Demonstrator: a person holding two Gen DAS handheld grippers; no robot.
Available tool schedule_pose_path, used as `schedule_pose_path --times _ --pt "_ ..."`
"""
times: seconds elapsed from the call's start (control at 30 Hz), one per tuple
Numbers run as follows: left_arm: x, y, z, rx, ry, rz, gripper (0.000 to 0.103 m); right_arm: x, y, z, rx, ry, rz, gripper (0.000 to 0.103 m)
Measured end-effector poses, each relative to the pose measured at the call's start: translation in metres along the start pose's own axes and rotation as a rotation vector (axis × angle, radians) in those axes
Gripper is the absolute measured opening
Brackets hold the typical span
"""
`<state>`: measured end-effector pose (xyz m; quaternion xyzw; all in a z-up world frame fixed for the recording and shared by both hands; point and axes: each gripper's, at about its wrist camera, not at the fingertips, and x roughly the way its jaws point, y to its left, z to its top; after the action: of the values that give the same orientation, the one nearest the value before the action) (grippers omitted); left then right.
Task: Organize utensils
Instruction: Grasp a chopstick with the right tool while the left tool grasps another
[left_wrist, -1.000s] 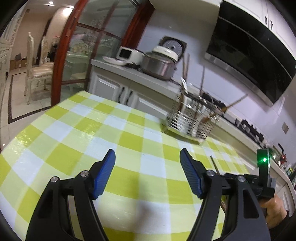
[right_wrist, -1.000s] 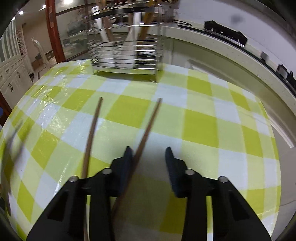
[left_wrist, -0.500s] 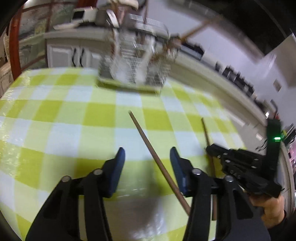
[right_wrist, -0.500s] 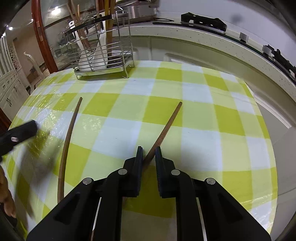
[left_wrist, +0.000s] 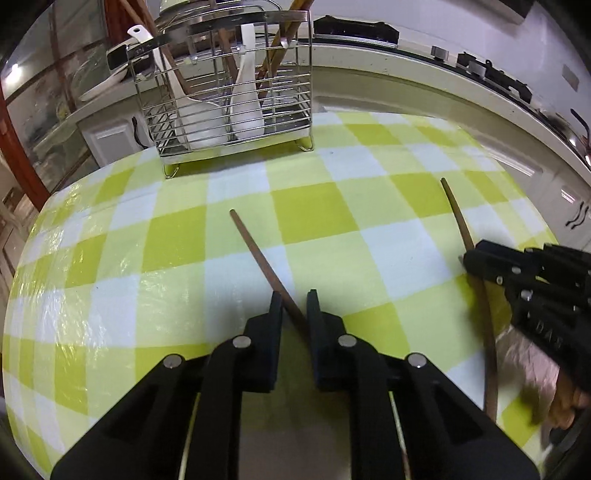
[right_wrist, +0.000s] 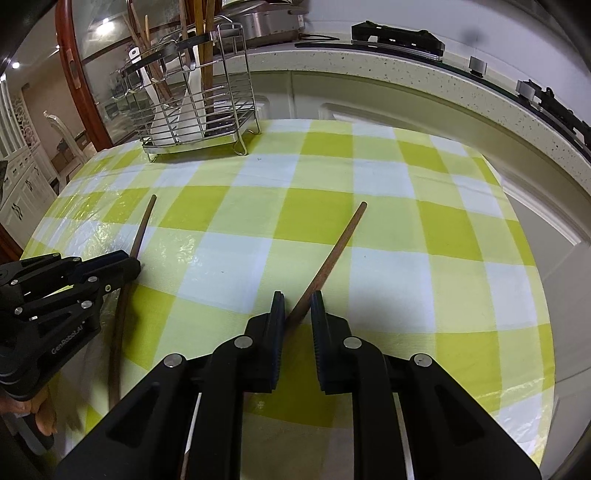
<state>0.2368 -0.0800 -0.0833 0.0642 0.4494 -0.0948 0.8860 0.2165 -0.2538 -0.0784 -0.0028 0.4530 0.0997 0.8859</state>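
Jaws of my left gripper (left_wrist: 294, 303), just closing, pinch one slender brown wooden chopstick (left_wrist: 258, 254); my right gripper (right_wrist: 297, 304) clamps another (right_wrist: 332, 254) on the glossy checked tablecloth (right_wrist: 406, 229), before the wire rack (left_wrist: 229, 110).

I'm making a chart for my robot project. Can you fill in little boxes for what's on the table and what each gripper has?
table: yellow-green and white checked cloth
rack: wire utensil rack at the far edge, holding white spoons and wooden sticks
left gripper: jaws just closed onto the left chopstick
right gripper: shut on the right chopstick
chopsticks: both tips point toward the rack, apart from each other
left to do: both chopsticks are not yet in the rack
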Motion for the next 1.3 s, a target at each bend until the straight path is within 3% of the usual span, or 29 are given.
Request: schedule_pose_path --times 0.2,0.37,0.53,0.6,0.63,0.7,0.77,0.87,1.3 --pt "-0.011 0.050 -0.014 -0.034 0.009 -0.003 0.008 0.002 0.006 0.002 -0.006 0.010 0.003 0.029" --pt "-0.018 0.088 -0.019 -0.096 0.023 -0.015 0.009 0.005 0.014 0.003 -0.020 0.007 -0.037 0.029" --pt "-0.016 0.091 -0.015 -0.082 0.043 -0.009 0.012 0.007 0.017 0.004 -0.029 0.009 -0.061 0.029" --pt "-0.014 0.087 -0.012 -0.086 0.047 -0.024 0.024 0.007 0.018 0.004 -0.029 0.008 -0.067 0.028" --pt "-0.014 0.085 -0.012 -0.080 0.046 -0.027 0.025 0.006 0.018 0.003 -0.030 0.008 -0.066 0.024" --pt "-0.013 0.082 -0.013 -0.055 0.039 0.000 0.016 0.006 0.021 0.003 -0.033 0.007 -0.059 0.014" --pt "-0.013 0.084 -0.014 -0.052 0.032 0.010 0.009 0.005 0.022 0.003 -0.036 0.004 -0.061 0.011" --pt "-0.014 0.088 -0.015 -0.064 0.028 -0.005 0.008 0.005 0.020 0.003 -0.024 0.000 -0.051 0.008" --pt "-0.076 0.100 -0.009 -0.134 -0.183 -0.072 0.007 -0.035 0.031 0.015 -0.035 -0.086 -0.039 0.007"
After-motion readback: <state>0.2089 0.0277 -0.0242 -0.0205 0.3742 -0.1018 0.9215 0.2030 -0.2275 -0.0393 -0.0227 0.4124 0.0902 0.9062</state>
